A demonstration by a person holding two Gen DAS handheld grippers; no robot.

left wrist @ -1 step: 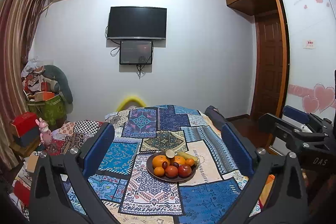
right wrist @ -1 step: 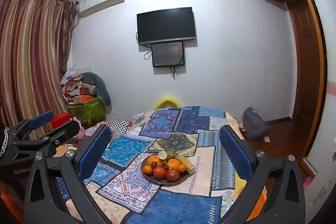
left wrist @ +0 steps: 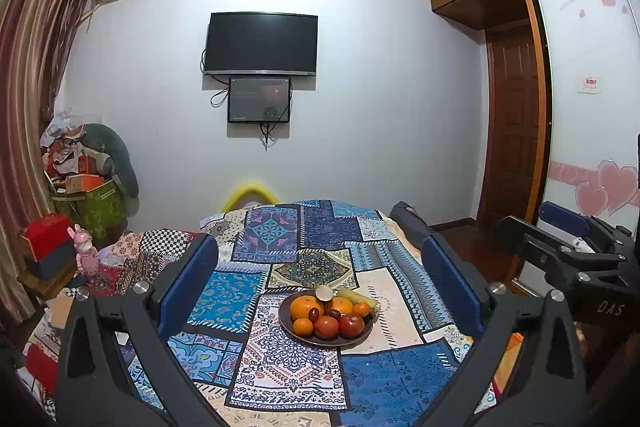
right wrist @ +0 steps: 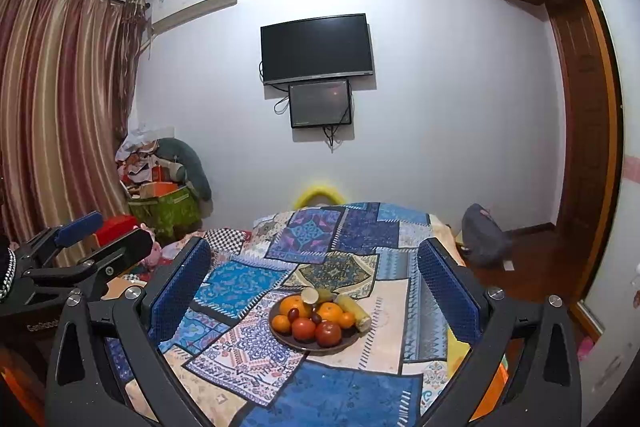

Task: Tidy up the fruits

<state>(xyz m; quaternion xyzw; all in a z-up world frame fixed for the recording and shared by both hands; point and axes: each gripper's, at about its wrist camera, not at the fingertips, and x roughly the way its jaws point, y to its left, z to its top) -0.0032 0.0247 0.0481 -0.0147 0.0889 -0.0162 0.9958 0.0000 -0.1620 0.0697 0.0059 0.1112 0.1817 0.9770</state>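
A dark round plate [left wrist: 362, 339] sits on a table under a patchwork cloth [left wrist: 288, 359]. It holds oranges [left wrist: 305, 307], red tomatoes [left wrist: 351, 325], dark grapes, a corn cob [left wrist: 358, 297] and a pale round piece. The plate also shows in the right wrist view [right wrist: 280, 334]. My left gripper [left wrist: 318, 279] is open and empty, held above the table on the near side of the plate. My right gripper [right wrist: 314, 275] is open and empty at about the same height. Each gripper shows at the edge of the other's view [left wrist: 560, 251] [right wrist: 80, 251].
A wall with a television [left wrist: 261, 43] stands behind the table. Boxes and bags [left wrist: 86, 195] pile up at the left by a curtain. A wardrobe and door [left wrist: 516, 131] are at the right. A grey bag [right wrist: 482, 239] lies on the floor.
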